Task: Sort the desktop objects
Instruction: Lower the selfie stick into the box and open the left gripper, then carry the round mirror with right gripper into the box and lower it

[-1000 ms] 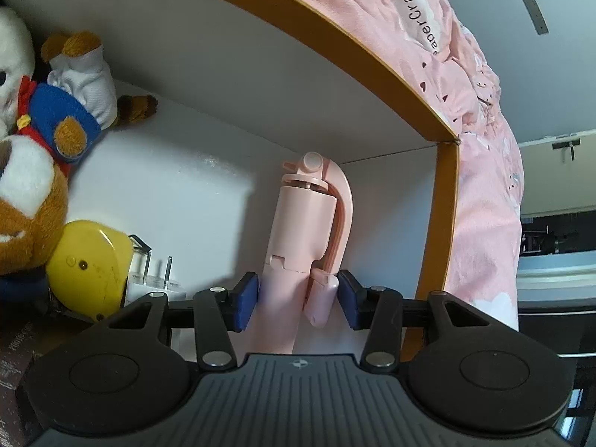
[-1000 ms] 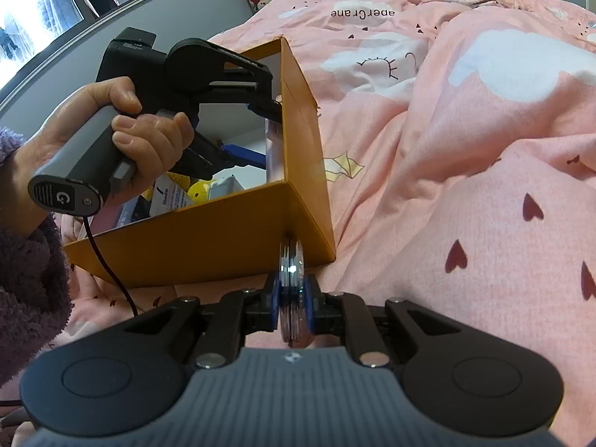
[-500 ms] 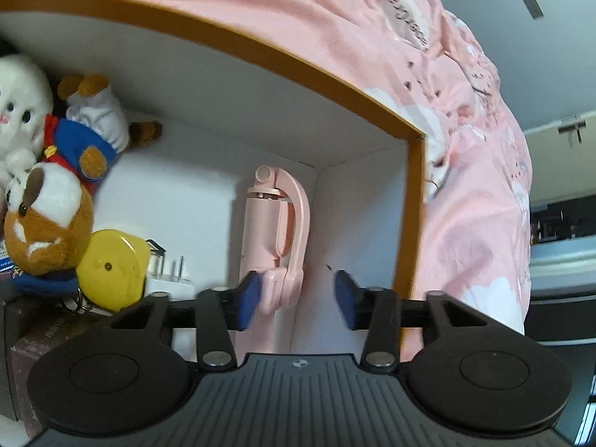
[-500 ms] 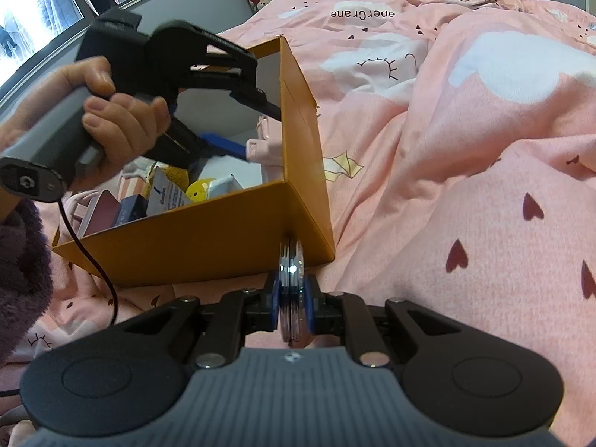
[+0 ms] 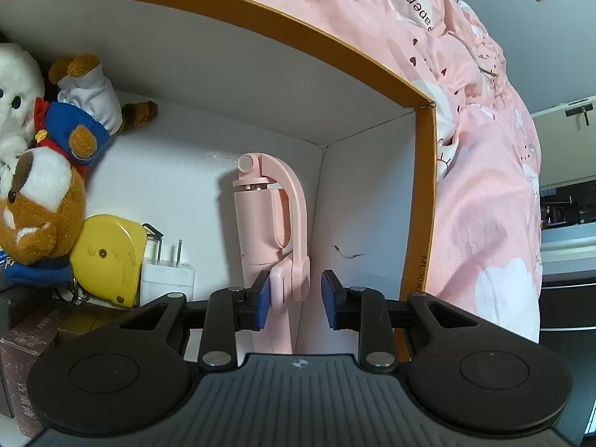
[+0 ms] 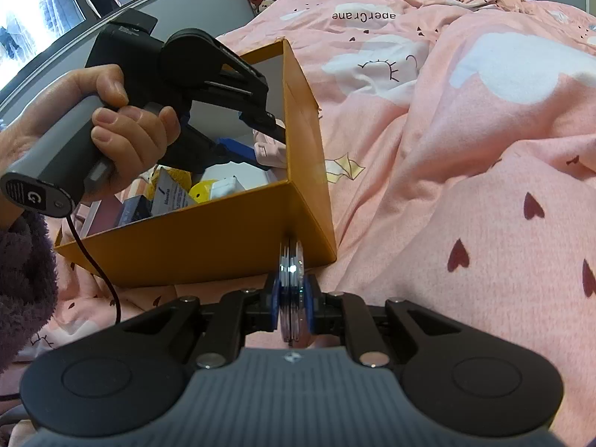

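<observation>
A pink folding selfie stick [image 5: 268,223] lies in the right corner of the orange box [image 5: 424,186], white inside. My left gripper [image 5: 296,298] hovers over the stick's lower end with its jaws closing. The stick sits by the left blue pad and a gap remains on the right, so nothing is gripped. From the right wrist view, a hand holds that left gripper [image 6: 257,138] dipped into the orange box [image 6: 186,234]. My right gripper [image 6: 292,298] stays shut on a thin stack of shiny round discs [image 6: 292,260] just outside the box's near corner.
The box also holds a brown plush bear [image 5: 41,193], a white plush [image 5: 15,85], a yellow tape measure [image 5: 108,257], a white plug adapter [image 5: 167,279] and small cartons [image 5: 26,339]. A rumpled pink duvet [image 6: 465,149] lies all around the box.
My left gripper let go of the pink stick, pulled back slightly and its jaws drew closer together. The stick now rests in the box corner. The right gripper and its discs stayed put.
</observation>
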{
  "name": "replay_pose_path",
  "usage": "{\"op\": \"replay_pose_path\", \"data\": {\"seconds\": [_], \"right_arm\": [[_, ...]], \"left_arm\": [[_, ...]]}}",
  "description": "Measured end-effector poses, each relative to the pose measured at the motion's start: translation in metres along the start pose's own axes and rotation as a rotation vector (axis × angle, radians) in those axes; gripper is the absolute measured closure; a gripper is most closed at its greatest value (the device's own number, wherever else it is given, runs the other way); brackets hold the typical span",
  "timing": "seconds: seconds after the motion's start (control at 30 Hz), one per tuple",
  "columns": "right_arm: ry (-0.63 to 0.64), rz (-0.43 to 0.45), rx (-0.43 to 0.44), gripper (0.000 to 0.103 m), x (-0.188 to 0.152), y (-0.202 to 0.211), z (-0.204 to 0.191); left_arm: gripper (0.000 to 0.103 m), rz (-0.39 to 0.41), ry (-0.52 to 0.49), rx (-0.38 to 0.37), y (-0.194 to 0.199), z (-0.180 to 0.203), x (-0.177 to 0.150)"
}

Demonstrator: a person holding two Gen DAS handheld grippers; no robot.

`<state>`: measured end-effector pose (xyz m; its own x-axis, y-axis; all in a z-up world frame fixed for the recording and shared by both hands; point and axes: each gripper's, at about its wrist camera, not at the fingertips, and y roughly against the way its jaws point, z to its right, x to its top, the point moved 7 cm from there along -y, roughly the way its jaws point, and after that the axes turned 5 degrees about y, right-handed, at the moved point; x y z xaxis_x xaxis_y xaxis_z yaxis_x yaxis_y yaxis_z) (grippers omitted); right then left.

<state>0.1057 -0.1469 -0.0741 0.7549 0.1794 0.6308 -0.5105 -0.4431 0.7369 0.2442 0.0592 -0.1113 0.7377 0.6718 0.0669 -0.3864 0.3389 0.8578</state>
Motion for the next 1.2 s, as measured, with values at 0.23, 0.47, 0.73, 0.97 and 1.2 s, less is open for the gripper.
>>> {"op": "replay_pose_path", "data": {"seconds": [0.23,0.47,0.73,0.97,1.2], "right_arm": [[-0.016,0.018,0.017,0.089,0.003,0.009,-0.001],[-0.081,0.019,0.128,0.089,0.007,0.022,-0.006],[-0.056,0.04,0.24,0.089,0.021,0.037,-0.028],[0.014,0.091,0.32,0.089,0.046,0.059,-0.052],[0.057,0.156,0.241,0.089,0.083,0.058,-0.051]], "left_arm": [[0.071,0.038,-0.082,0.038,0.015,0.006,-0.001],[0.058,0.108,-0.203,0.021,0.052,0.019,-0.008],[0.053,0.184,-0.318,0.028,0.09,0.022,-0.022],[0.053,0.235,-0.319,0.04,0.12,0.005,-0.024],[0.053,0.225,-0.301,0.031,0.129,-0.013,-0.032]]}}
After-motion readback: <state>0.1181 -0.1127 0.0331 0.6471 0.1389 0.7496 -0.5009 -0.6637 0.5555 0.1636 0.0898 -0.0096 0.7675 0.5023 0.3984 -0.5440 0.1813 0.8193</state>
